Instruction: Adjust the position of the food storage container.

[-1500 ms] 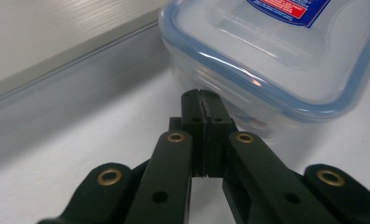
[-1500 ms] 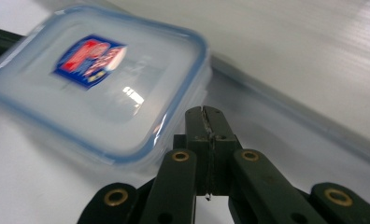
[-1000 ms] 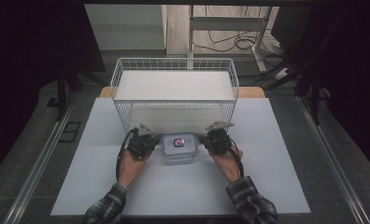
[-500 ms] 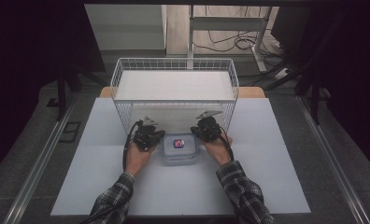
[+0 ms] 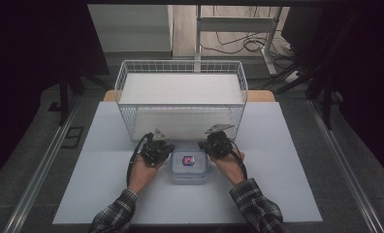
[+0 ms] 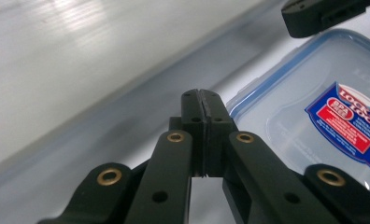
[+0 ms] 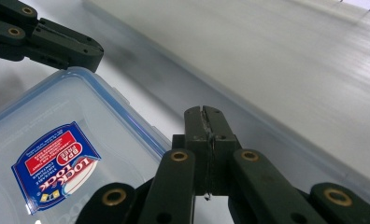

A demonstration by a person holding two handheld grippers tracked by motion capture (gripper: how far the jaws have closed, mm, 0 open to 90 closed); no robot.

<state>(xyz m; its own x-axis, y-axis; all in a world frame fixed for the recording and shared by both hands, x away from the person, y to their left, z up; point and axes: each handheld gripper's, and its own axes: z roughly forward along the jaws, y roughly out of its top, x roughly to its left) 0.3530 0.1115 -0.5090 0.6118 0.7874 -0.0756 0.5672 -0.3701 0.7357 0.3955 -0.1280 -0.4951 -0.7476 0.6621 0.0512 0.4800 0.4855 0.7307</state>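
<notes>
One white desk (image 5: 287,194) carries one white wire basket (image 5: 180,99) at the back and, just in front of it, one clear rectangular plastic container with a blue-trimmed lid and red-and-blue label (image 5: 190,165), lying flat, its long axis roughly front to back. Two black tools flank it: the left tool (image 6: 203,100) and the right tool (image 7: 205,114), each with jaws pressed together, holding nothing.
</notes>
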